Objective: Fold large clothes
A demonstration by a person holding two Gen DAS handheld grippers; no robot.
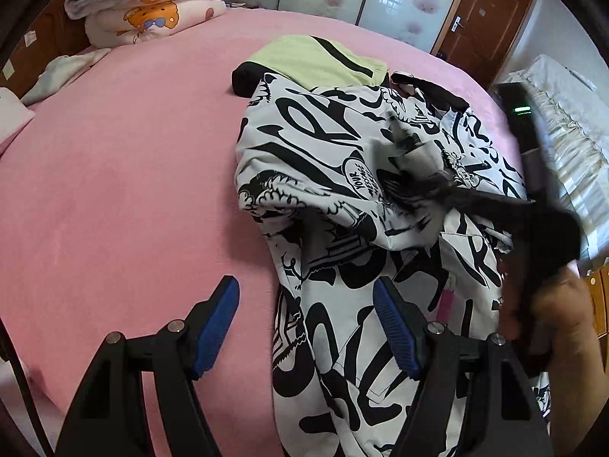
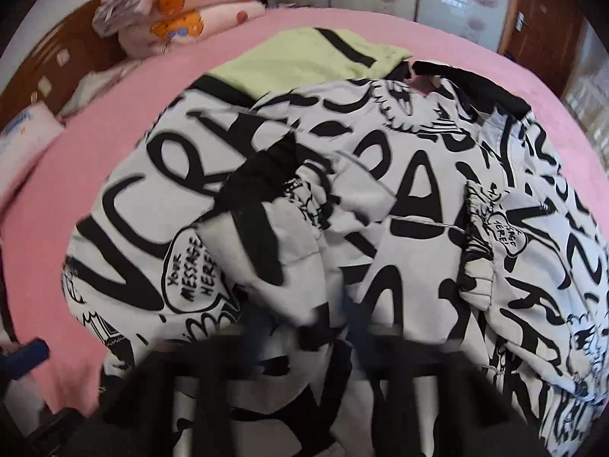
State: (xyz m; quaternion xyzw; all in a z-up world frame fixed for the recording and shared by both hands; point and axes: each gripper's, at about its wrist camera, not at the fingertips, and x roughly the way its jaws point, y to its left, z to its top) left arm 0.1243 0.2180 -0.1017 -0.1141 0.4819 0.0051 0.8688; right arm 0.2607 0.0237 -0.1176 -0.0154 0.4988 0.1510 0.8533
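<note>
Left wrist view: your left gripper [image 1: 306,323] stands released above the pink bed [image 1: 114,190]; the black-and-white printed jacket [image 1: 342,198] lies crumpled there, beside a green garment [image 1: 312,59]. Folded quilts [image 1: 152,3] sit behind.

Right wrist view: your right gripper [image 2: 304,327] is blurred against the jacket [image 2: 380,198]; its state cannot be told.

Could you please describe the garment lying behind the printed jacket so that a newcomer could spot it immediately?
Start with the big pink bed that fills the room. On it sprawls a white jacket covered in black graffiti lettering, and just beyond its far edge, toward the wardrobe doors, lies the pale green garment. It is the only plain light-green piece there, crossed by a single black stripe.
</note>
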